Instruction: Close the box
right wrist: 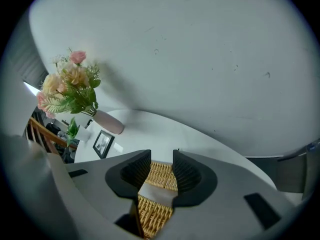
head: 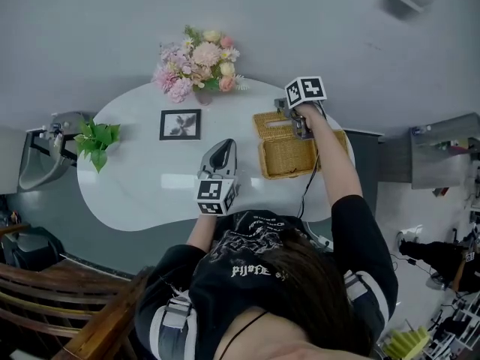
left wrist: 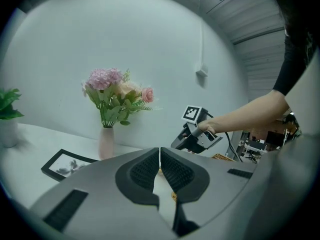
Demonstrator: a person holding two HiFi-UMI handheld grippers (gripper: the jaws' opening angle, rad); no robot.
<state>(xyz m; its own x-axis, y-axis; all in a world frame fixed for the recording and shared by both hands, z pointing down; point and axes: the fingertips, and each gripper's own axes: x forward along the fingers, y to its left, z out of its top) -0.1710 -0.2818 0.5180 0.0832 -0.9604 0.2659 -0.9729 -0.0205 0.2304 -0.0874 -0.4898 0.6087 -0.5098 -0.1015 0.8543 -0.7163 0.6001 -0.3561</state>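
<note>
Right gripper (head: 300,128) is open with nothing pinched, pointing down over the upper edge of the wicker box (head: 296,160) at centre-right of the head view; wicker shows directly below between its jaws. Left gripper (head: 223,150) is shut and empty, well left of the box, so the right one is nearer.

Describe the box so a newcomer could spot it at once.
Start at the white rounded table. On its right end, under the right hand-held gripper, sits the box. It is the only tan woven wicker thing there; the framed picture, flower vase and potted plant are all further left.
</note>
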